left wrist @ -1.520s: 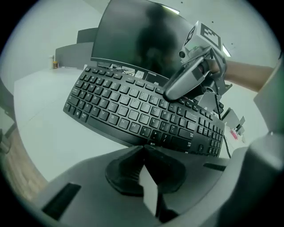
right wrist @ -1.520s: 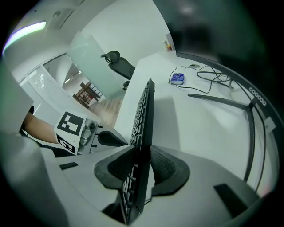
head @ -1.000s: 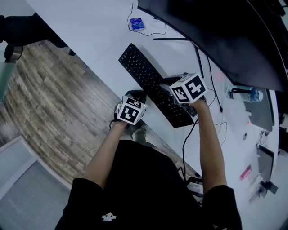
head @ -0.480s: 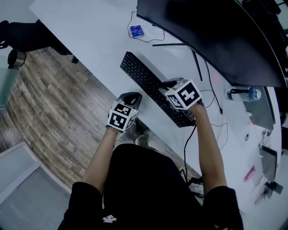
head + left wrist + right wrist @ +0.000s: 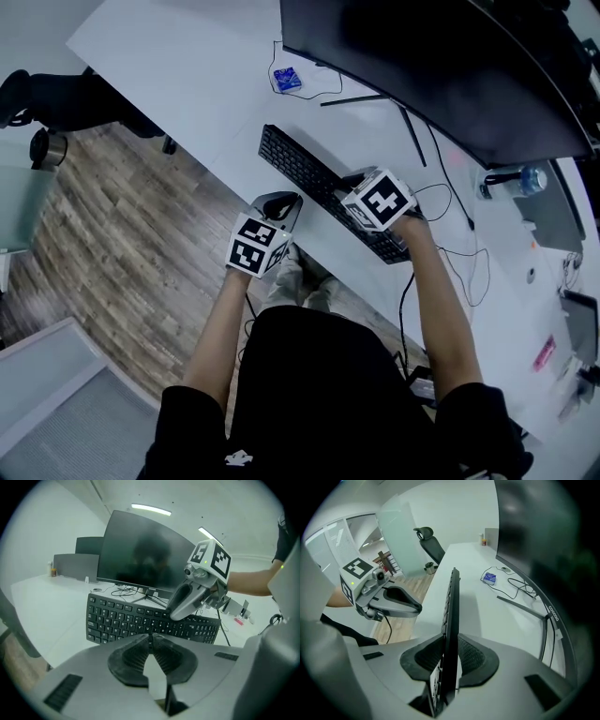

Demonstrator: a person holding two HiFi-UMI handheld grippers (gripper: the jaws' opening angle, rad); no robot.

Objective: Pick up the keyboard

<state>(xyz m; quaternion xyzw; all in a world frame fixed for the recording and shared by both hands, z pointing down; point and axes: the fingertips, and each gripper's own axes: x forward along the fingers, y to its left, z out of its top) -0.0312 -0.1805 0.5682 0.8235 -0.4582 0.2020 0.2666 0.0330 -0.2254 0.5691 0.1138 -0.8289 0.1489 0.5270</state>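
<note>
While the right gripper [image 5: 449, 660] pinches the keyboard [image 5: 305, 173] by its edge, the left gripper [image 5: 150, 641] is pressed together, empty.
The keyboard is near the white surface's [image 5: 187, 75] front edge, before the dark monitor [image 5: 441, 66].

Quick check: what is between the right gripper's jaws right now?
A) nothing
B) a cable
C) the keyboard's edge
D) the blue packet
C: the right gripper has its jaws clamped on the keyboard, which shows edge-on in the right gripper view.
</note>
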